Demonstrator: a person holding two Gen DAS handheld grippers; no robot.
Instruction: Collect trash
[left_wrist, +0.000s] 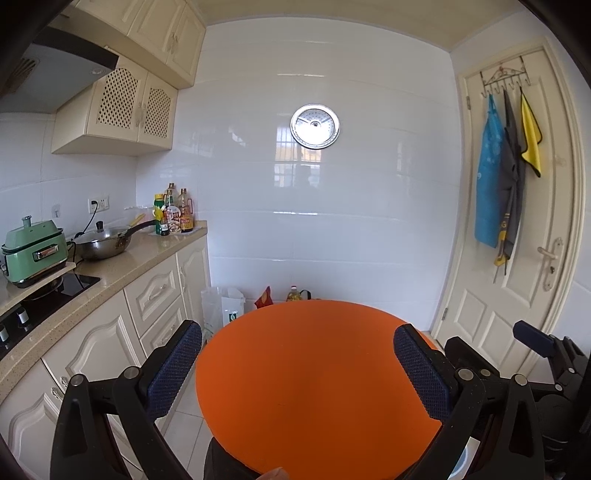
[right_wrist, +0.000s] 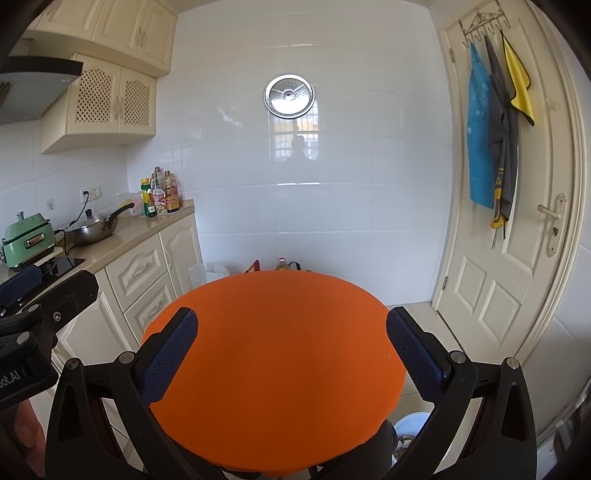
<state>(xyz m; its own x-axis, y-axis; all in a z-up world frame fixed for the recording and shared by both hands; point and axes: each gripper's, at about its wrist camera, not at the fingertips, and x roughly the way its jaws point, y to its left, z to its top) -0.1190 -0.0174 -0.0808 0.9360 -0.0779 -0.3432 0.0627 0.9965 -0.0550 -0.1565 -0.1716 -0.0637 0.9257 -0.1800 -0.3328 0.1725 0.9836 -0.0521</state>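
You hold the left tongs (left_wrist: 297, 369) and right tongs (right_wrist: 291, 354) spread wide and empty over the bare orange worktop (right_wrist: 273, 369). No trash shows there; a white bin (right_wrist: 410, 424) sits below its right edge.

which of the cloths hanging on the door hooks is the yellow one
The yellow cloth is the one farthest right on the door, beside the grey apron; the blue apron hangs on the left.
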